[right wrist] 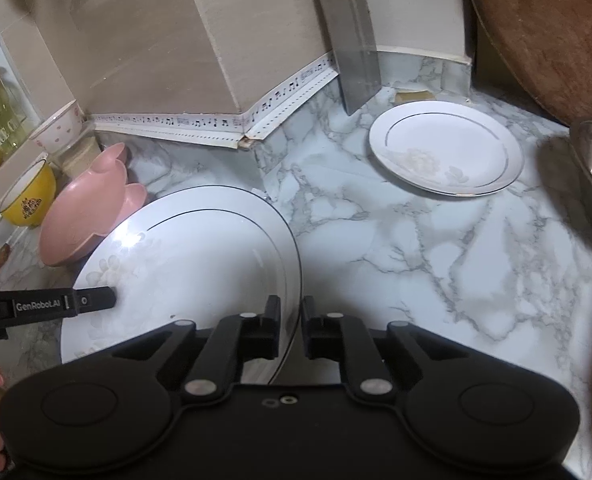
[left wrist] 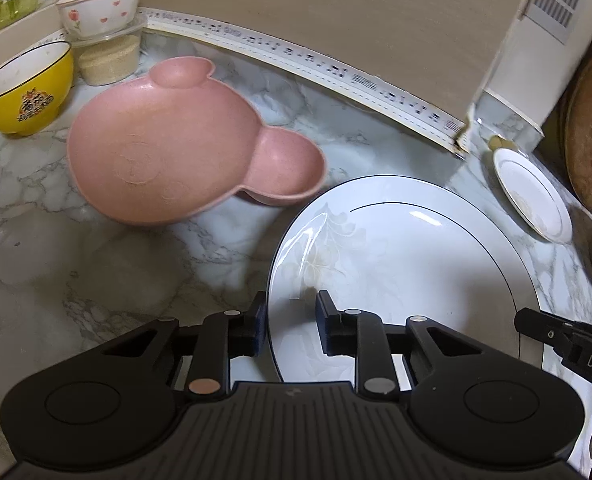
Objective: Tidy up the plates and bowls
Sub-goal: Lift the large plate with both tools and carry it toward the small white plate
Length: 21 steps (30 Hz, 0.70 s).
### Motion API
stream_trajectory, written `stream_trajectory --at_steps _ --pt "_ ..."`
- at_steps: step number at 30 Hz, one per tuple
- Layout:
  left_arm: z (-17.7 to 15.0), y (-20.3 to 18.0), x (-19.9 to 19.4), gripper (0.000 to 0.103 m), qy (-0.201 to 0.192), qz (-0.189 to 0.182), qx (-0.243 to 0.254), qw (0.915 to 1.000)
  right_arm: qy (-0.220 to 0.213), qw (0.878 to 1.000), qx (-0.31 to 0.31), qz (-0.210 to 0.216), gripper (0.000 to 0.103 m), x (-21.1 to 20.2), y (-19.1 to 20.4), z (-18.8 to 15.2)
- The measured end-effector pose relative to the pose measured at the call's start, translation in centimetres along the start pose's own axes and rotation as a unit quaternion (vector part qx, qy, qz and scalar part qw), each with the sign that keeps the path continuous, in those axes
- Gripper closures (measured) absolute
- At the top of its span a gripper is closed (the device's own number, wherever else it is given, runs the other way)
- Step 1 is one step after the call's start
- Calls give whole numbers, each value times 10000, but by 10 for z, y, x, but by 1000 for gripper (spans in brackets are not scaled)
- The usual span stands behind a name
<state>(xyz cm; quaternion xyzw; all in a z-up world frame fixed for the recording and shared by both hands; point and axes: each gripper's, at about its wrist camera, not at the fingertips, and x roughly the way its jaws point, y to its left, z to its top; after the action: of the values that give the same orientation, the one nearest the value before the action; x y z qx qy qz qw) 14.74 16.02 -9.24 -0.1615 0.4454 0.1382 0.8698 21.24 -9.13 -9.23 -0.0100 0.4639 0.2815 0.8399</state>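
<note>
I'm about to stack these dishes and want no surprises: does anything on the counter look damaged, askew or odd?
Two things. The pink bear-shaped dish sits tilted, one ear resting on the big white plate. And the music-note trim strip along the wall is chipped and split at the corner. No spills show.

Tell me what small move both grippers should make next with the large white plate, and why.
Probably lift it straight up together. The left gripper straddles the near-left rim of the large white plate with a thin dark line, the right gripper its right rim. The pink bear-shaped plastic dish lies close behind, so sliding risks bumping it. The smaller white plate with a silver line looks like the stacking spot.
</note>
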Motion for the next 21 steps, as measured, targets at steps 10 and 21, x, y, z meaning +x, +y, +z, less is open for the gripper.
stream_trajectory --at_steps 10,21 --pt "-11 -50 -14 79 -97 -439 525 9976 -214 9986 312 -367 92 -34 -37 -20" --pt "-31 -114 -8 79 -88 -722 1161 9906 -473 9923 747 -864 92 -79 -82 -52"
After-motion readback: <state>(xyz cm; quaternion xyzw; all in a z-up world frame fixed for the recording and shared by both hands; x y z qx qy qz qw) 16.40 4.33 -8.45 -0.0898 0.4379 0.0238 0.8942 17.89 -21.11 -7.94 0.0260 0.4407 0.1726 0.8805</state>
